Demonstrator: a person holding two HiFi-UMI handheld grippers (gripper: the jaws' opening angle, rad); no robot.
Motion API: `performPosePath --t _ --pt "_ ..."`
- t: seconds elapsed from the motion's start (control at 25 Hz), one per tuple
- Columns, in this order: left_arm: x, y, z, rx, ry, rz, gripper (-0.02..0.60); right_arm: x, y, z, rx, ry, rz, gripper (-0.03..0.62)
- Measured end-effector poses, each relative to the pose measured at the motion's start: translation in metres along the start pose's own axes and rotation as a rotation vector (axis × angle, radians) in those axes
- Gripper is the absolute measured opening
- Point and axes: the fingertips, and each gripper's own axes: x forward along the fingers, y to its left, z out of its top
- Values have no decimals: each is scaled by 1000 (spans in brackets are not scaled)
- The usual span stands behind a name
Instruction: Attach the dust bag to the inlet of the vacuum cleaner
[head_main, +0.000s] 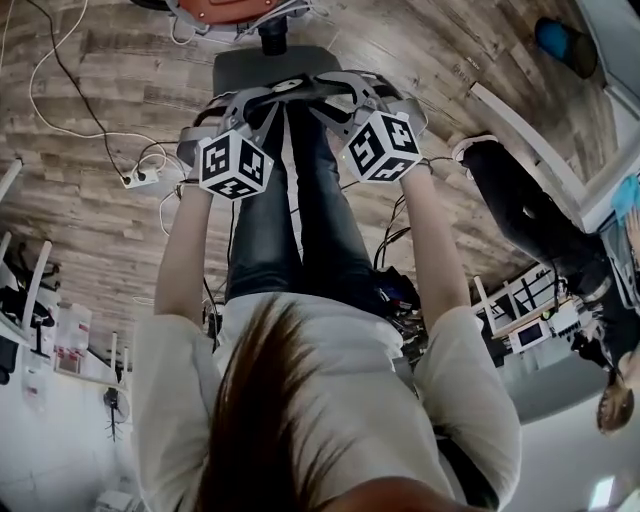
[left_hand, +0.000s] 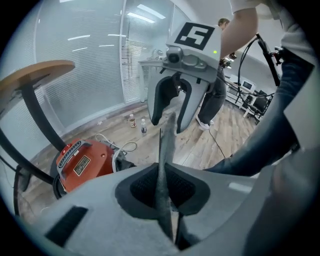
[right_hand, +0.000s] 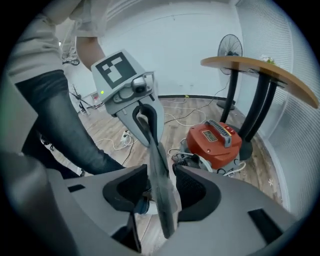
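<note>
— Whereabouts of the flat grey fabric dust bag (head_main: 270, 68)?
— Up off the wood-plank floor (head_main: 100, 230), out in front of the person's legs, reaching from one gripper to the other. Edge-on in both gripper views, like a thin grey blade.
— And the left gripper (left_hand: 164, 187)?
— Closed tight on one edge of the dust bag, pinching the fabric flat from both sides.
— And the right gripper (right_hand: 162, 190)?
— Spread wide around the opposite edge of the dust bag, without squeezing it.
— What about the orange vacuum cleaner with the dark ribbed handle (right_hand: 216, 142)?
— Down on the floor beyond the dust bag, clear of it, just beside the dark curved legs of a round wooden surface (right_hand: 260, 70). With white cable (right_hand: 233, 167) looped at its base.
— Anything else around?
— A white power strip (head_main: 140, 180) with cords on the floor, at the left of the head view. A standing fan (right_hand: 230, 50) by the far wall. A second person (head_main: 520, 210) in dark trousers at the right.
</note>
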Motion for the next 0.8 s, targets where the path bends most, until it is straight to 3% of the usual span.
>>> performPosePath --t 0.12,0.28,0.56,0.8 --pt "10 -1 -7 13 6 -7 37 21 8 -13 -70 49 17 182" --pt "23 0 -13 35 8 -19 38 43 2 -29 -128 85 -43 98" --pt "41 -3 -31 99 49 -28 38 72 7 -48 -139 150 -2 63" --pt "60 2 -48 57 68 -3 38 92 2 -59 -89 183 -30 37"
